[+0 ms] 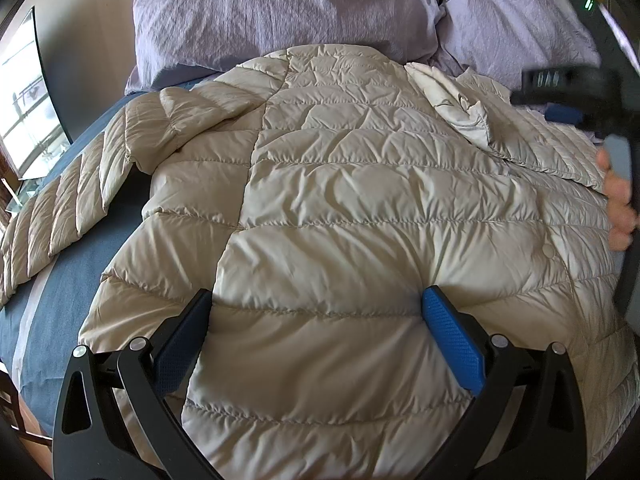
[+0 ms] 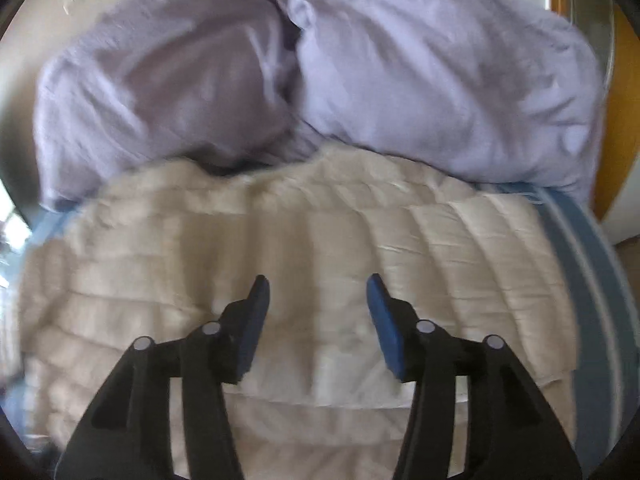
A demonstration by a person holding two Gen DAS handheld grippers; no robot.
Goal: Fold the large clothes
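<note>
A beige quilted down jacket (image 1: pixel 340 184) lies spread over the bed, back side up. One sleeve (image 1: pixel 60 208) stretches out to the left, and a flap with pale lining (image 1: pixel 452 92) is turned over at the far right. My left gripper (image 1: pixel 316 296) stands wide open, its blue pads (image 1: pixel 452 336) sunk into the puffy lower part with fabric bulging between them. In the blurred right wrist view, my right gripper (image 2: pixel 318 280) hovers open over the jacket (image 2: pixel 320 240) with nothing between its fingers. A person's hand (image 1: pixel 618 208) on that gripper's handle shows at the right edge.
Two lilac pillows (image 1: pixel 280 12) (image 2: pixel 440 80) lie against the jacket's far edge. Blue bedsheet (image 1: pixel 68 280) shows on the left, and a blue striped strip (image 2: pixel 588 280) on the right. A bright window (image 1: pixel 24 100) is at far left. Wooden trim (image 2: pixel 624 80) borders the right.
</note>
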